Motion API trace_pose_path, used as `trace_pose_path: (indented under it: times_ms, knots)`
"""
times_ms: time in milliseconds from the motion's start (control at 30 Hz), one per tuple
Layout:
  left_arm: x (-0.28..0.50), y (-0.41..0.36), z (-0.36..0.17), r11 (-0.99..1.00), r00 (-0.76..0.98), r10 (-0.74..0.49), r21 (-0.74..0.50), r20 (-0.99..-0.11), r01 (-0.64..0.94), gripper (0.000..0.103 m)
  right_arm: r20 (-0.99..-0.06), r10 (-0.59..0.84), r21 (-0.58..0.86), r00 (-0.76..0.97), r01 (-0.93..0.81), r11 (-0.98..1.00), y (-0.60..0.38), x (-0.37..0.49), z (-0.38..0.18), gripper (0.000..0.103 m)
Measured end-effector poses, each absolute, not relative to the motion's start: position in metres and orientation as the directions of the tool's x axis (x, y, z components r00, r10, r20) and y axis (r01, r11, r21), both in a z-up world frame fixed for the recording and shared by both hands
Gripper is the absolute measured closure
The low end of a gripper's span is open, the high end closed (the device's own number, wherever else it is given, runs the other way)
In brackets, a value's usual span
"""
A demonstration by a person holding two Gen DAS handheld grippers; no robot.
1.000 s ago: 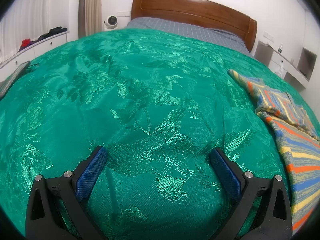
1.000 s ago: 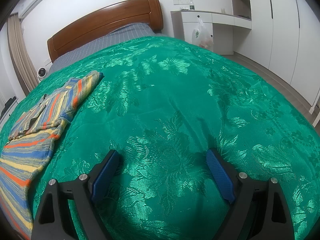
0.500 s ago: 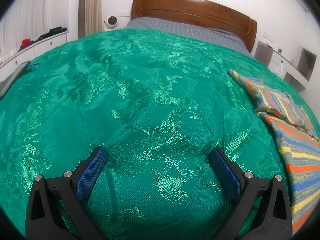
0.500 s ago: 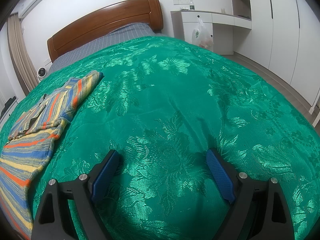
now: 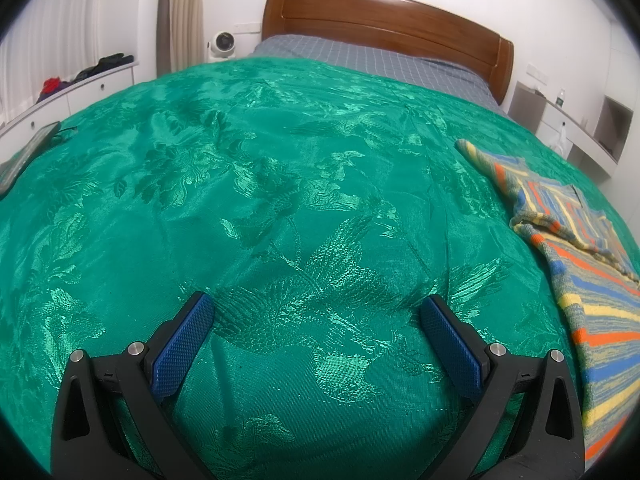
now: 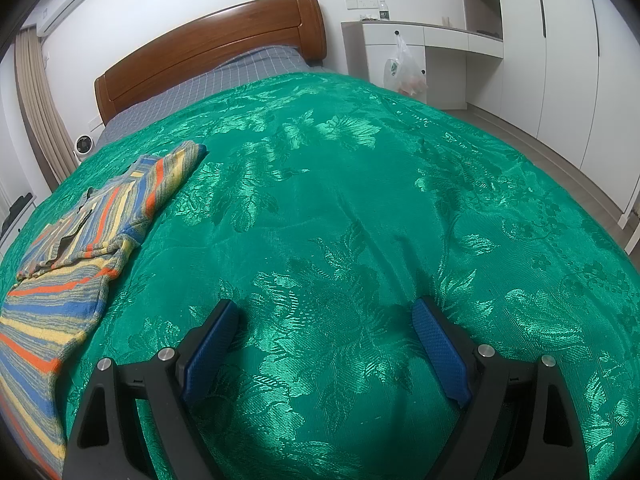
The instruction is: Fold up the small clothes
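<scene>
A striped garment (image 5: 592,280) in blue, orange, yellow and grey lies spread on the green bedspread (image 5: 280,200), at the right edge of the left wrist view. It also shows at the left of the right wrist view (image 6: 76,248), with one sleeve reaching toward the headboard. My left gripper (image 5: 316,312) is open and empty, low over the bedspread, left of the garment. My right gripper (image 6: 324,316) is open and empty, low over the bedspread, right of the garment. Neither touches the garment.
A wooden headboard (image 5: 384,20) and grey checked sheet (image 5: 360,56) are at the far end. A small white fan (image 5: 222,44) and white drawers (image 5: 80,92) stand left. White cabinets (image 6: 560,60) and a hanging plastic bag (image 6: 404,68) are right.
</scene>
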State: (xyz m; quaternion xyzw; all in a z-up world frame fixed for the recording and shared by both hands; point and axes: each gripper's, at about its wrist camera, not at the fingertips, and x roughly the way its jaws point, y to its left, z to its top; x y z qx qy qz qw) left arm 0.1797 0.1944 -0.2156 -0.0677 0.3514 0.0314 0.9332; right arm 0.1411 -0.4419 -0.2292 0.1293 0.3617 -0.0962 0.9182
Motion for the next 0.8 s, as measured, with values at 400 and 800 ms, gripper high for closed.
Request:
trace_pose_path:
  times_ms: [400,800]
  knots:
    - [0.1796,0.1946,-0.2159,0.989,0.752,0.010,-0.105,-0.660,-0.106,0.001,-0.689,-0.082,0.168,0.720,0.269,0.948,-0.4419,0.1411,-0.2292,0.015]
    - [0.1812,0.1923,-0.2152,0.990,0.738,0.022,-0.086,-0.675,-0.108,0.001,-0.698,-0.096,0.148,0.710,0.274,0.950,-0.4393,0.1420,-0.2282,0.015]
